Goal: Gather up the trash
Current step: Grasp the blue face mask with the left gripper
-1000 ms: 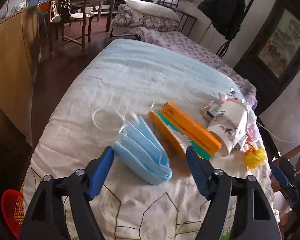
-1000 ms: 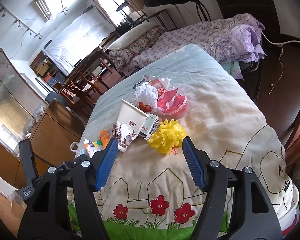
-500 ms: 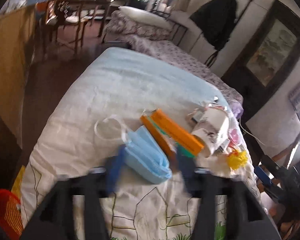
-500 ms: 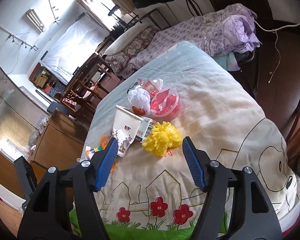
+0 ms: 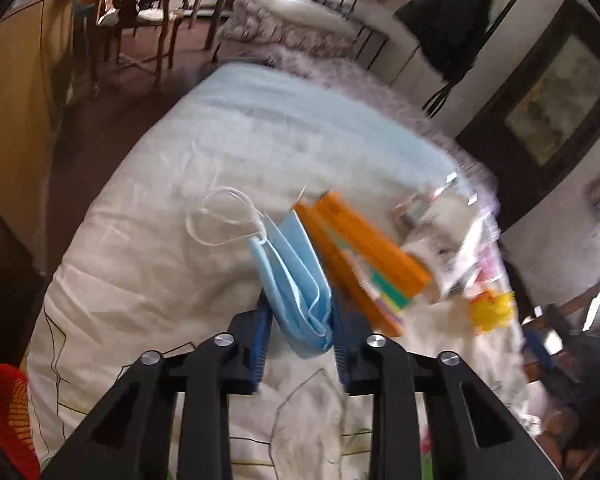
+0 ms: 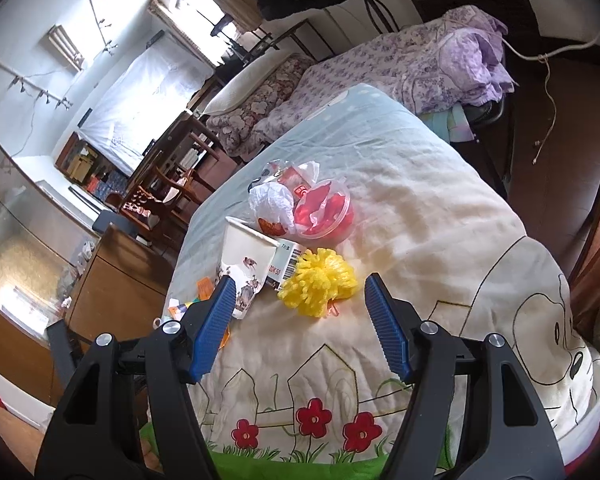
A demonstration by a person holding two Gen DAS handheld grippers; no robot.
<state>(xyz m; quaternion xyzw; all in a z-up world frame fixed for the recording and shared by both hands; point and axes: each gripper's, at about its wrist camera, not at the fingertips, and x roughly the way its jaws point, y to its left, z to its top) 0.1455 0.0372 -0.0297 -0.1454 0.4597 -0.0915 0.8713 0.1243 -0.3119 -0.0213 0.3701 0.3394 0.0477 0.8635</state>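
A folded blue face mask (image 5: 296, 276) lies on the quilt, its white ear loops (image 5: 224, 220) trailing to the left. My left gripper (image 5: 300, 324) is shut on the mask's near end, blue pads pressing both sides. Right of the mask lies an orange box (image 5: 364, 256). In the right wrist view my right gripper (image 6: 298, 304) hangs open just before a yellow pom-pom (image 6: 320, 282), with nothing between its fingers. Behind the pom-pom are a tipped paper cup (image 6: 246, 260), a white crumpled wrapper (image 6: 272, 202) and a red plastic tub (image 6: 324, 214).
A red mesh basket (image 5: 8, 412) stands on the floor at the bed's near left corner. The quilt (image 6: 440, 216) spreads wide to the right of the trash pile. A wooden cabinet (image 6: 112, 284) flanks the bed's left side; a second bed (image 6: 400, 64) lies beyond.
My left gripper has gone from wide open around the mask to shut on its near end, and the mask has bunched up narrower. The right gripper has rolled slightly and stays open.
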